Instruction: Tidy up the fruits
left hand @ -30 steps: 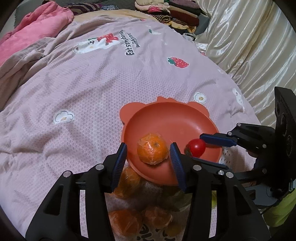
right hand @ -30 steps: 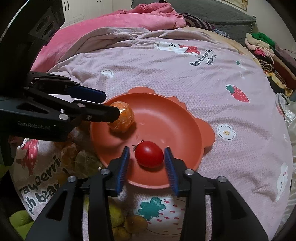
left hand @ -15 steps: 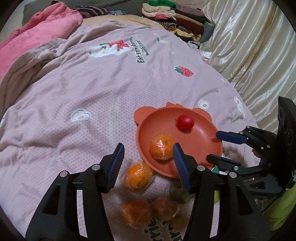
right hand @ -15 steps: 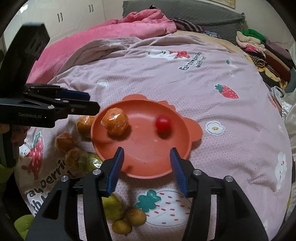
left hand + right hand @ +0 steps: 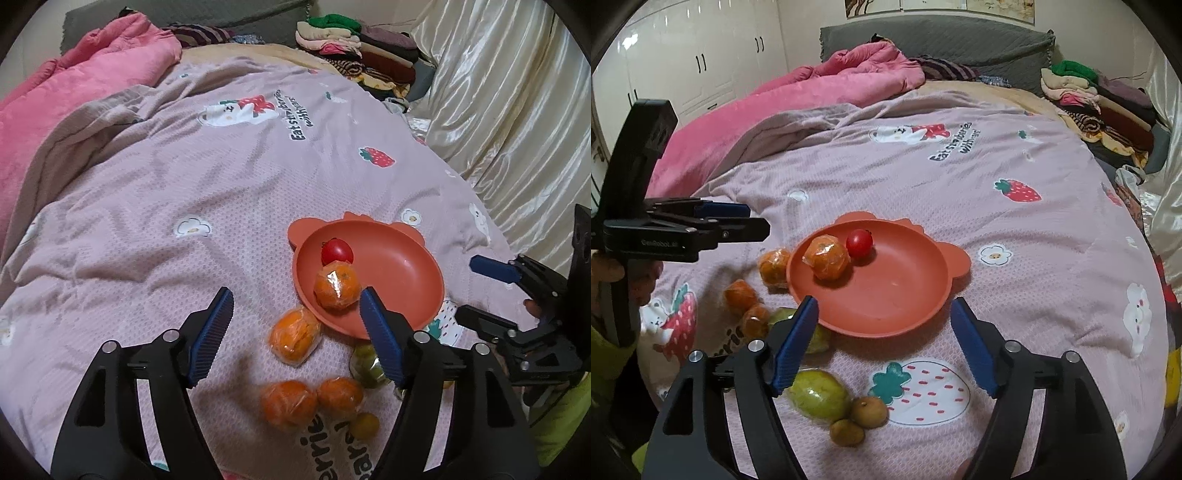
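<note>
Setting: a bed under a mauve quilt (image 5: 923, 177) printed with strawberries and little bears; a pink blanket (image 5: 798, 96) is bunched at the 11 o'clock side of the right wrist view, and folded clothes (image 5: 1100, 99) are stacked at 2 o'clock.
Plate: an orange plate with ear-shaped tabs (image 5: 886, 295) lies flat on the quilt, near the middle of the right wrist view.
In the plate: a wrapped orange (image 5: 827, 256) and a red tomato (image 5: 859, 242) touch each other at the plate's 10 o'clock side; the rest of the dish is bare.
Loose oranges: three more wrapped oranges lie on the quilt off the plate's 9 o'clock edge, the nearest orange (image 5: 295, 332) just beside the rim, and the other two (image 5: 290, 404) further toward 7 o'clock.
Other fruit: a green fruit (image 5: 816, 395) and two small brown fruits (image 5: 868, 411) lie at the plate's 7 o'clock, below the rim.
Left gripper (image 5: 295, 315): jaws apart and opening, nothing between the pads; it hangs over the loose oranges.
Right gripper (image 5: 882, 325): jaws apart and opening, nothing held; the plate's near rim shows between its fingers.
Person: a hand (image 5: 613, 273) grips the left gripper's handle at the 9 o'clock edge of the right wrist view.
</note>
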`<state>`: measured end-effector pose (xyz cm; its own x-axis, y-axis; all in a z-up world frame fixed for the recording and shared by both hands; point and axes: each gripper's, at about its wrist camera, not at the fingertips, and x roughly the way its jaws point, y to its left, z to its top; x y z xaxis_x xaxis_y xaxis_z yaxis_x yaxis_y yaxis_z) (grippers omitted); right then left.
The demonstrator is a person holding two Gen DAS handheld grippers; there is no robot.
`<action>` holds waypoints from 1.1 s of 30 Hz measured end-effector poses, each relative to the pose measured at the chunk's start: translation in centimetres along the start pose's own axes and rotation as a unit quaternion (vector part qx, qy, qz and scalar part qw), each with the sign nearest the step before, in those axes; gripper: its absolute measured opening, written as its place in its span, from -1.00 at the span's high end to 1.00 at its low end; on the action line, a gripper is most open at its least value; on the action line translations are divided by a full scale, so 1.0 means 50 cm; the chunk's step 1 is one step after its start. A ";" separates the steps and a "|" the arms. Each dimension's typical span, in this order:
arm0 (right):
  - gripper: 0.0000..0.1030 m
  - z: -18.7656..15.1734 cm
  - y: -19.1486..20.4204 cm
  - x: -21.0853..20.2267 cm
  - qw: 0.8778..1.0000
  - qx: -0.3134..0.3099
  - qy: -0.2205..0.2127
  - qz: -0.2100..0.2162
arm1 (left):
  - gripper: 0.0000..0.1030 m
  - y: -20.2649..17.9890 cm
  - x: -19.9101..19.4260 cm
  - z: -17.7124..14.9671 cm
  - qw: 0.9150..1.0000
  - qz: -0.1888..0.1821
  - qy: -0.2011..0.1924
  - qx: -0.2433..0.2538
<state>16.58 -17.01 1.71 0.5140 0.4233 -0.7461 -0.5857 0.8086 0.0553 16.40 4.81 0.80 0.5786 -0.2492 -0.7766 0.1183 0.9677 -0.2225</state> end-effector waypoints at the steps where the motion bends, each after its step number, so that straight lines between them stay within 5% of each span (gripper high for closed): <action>1: -0.50 -0.001 0.002 -0.004 1.000 0.000 -0.003 -0.001 | -0.28 0.000 -0.004 -0.002 1.000 0.002 -0.002 0.000; 33: -0.73 -0.070 0.078 -0.040 1.000 -0.024 0.001 -0.009 | -0.65 -0.007 -0.064 -0.079 0.999 0.028 -0.015 0.004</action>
<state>11.11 -16.14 1.09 0.5242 0.4080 -0.7475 -0.6050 0.7961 0.0103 11.32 5.10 1.04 0.6083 -0.1933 -0.7698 0.0909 0.9805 -0.1744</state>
